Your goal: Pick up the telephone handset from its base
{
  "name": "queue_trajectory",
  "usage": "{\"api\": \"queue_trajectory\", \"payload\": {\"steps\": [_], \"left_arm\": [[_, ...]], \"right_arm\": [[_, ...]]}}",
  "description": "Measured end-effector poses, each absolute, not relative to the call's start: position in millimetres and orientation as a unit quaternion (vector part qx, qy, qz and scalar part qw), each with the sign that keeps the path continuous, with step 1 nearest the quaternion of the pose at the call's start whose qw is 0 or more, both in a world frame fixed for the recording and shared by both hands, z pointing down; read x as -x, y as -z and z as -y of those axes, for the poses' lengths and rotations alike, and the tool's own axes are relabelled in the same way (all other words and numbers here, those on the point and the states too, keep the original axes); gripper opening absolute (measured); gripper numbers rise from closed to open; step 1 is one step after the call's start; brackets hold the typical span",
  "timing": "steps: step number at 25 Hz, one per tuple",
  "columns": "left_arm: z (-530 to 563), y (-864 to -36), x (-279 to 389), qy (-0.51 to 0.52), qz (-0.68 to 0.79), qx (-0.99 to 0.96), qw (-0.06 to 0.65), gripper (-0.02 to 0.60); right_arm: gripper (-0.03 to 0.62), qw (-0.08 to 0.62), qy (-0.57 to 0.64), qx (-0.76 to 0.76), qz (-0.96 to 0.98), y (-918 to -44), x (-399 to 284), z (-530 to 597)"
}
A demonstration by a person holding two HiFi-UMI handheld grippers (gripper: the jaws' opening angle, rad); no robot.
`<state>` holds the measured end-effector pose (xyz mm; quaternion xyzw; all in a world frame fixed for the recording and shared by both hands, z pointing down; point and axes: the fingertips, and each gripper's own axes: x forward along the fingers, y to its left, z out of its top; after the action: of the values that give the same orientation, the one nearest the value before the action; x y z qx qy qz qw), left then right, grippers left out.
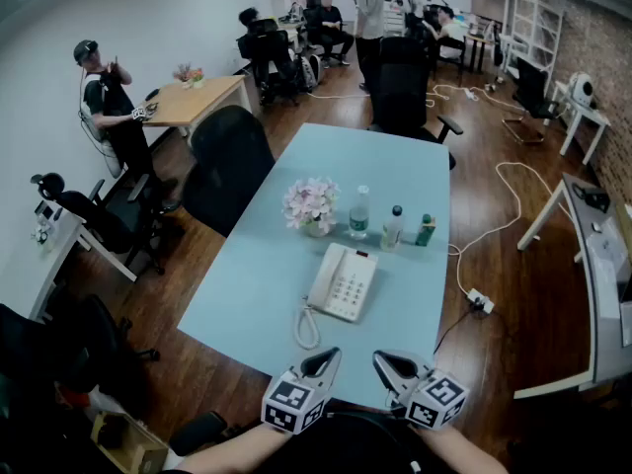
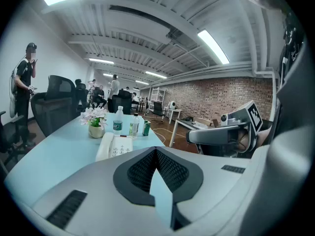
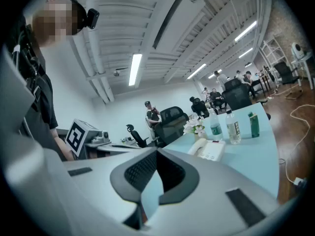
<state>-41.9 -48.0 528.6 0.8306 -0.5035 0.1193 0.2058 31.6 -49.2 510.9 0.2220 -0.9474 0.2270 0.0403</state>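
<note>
At near edge of table (image 1: 237, 299), 6 o'clock in head view: left gripper (image 1: 329, 355) and right gripper (image 1: 381, 359) side by side, each with jaws pressed together at the tips, nothing between them. Both well short of the phone.

Telephone handset (image 1: 321, 276) at 12 o'clock from the grippers, seated in its cradle along the 9 o'clock side of base (image 1: 350, 286). Coiled cord (image 1: 306, 328) looping off toward 7 o'clock.

Step in hand, by judgement: approach, not yet begun.
- Open jaws before closing in.
- Favour left gripper, on the handset's side.
- Straddle the narrow middle of the grip, not the bulged ends.
- Clamp firmly, lift straight up to clear the cradle.
- Mind cord drag on the light base; steady it with right gripper if it shifts.
- Keep clear of flower pot (image 1: 312, 206), two clear bottles (image 1: 359, 212) and green can (image 1: 426, 230), 11 to 1 o'clock beyond base.

Writing: none legible. Keypad visible, digits too small. Bottle labels present, unreadable. Square black-and-white patterns on marker cubes (image 1: 293, 404), no text.
</note>
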Motion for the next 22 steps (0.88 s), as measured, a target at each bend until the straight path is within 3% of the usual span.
{"api": "queue_trajectory", "payload": {"steps": [11,22], "left_arm": [[131,-536,98,-0.115,0.528,-0.817,0.198,0.0],[205,-580,131,-0.177,0.513,-0.817,0.197,0.0]], "right_arm": [[0.012,0.051,-0.218,-0.256,0.94,-516,-11,88],[0.012,0.064,-0.228,-0.308,0.921,-520,2,117]]}}
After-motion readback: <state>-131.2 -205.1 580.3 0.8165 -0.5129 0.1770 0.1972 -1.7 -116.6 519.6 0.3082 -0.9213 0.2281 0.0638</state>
